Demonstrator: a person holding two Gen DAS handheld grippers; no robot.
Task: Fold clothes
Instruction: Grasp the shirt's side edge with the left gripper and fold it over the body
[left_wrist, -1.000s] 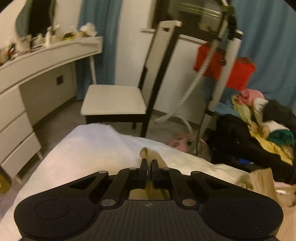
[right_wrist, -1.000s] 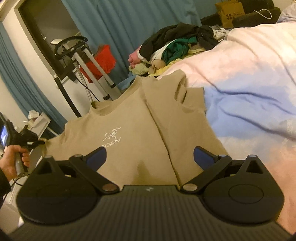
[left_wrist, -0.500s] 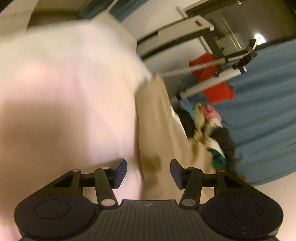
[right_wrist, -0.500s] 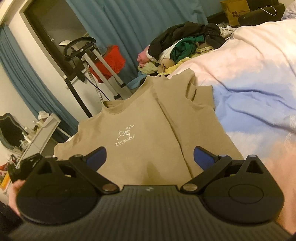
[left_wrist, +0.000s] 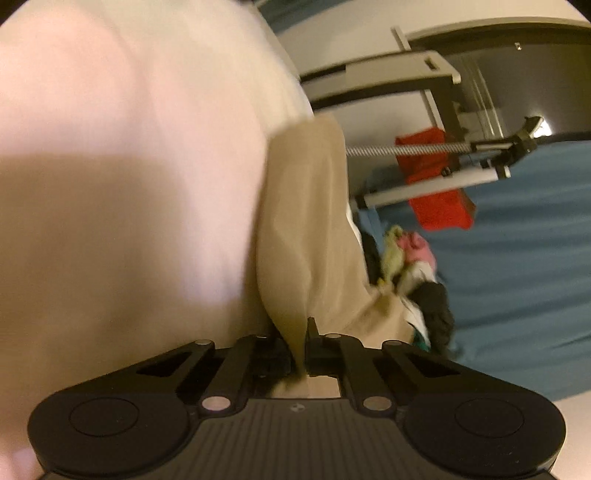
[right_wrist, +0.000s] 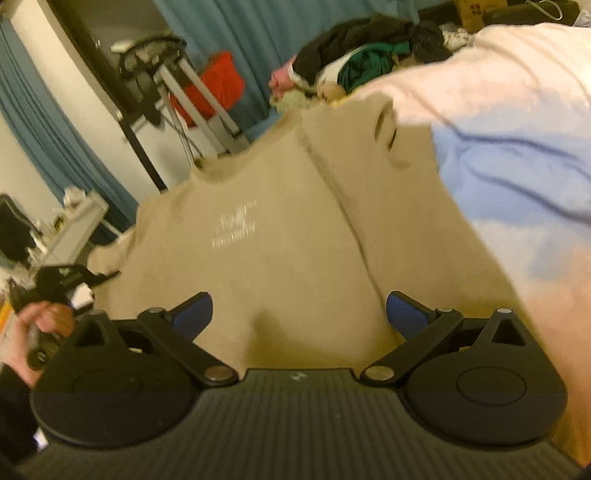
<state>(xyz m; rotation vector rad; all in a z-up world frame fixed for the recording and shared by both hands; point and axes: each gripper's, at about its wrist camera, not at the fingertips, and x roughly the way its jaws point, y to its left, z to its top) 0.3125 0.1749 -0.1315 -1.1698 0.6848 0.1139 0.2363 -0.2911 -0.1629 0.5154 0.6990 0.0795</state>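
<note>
Tan cotton fills most of both views: a beige T-shirt (right_wrist: 280, 236) with a small white chest logo (right_wrist: 234, 229) lies face up on the pale pink and blue bedcover (right_wrist: 517, 155) in front of you. One side of the shirt already lies folded in toward the middle, its sleeve tucked over the body; the other side is still spread out flat. Your left gripper (left_wrist: 306, 345) has its jaws pinched nearly shut on the edge of that unfolded side, fabric bunched between the pads. Your right gripper (right_wrist: 299, 314) hovers over the hem with its blue-padded jaws wide apart, gripping nothing. Judging by this, the fold is about a third done: the second side still needs bringing over, then the length needs doubling. Beyond the shirt, a heap of unfolded clothes (right_wrist: 354, 55) waits at the bed's far edge.
</note>
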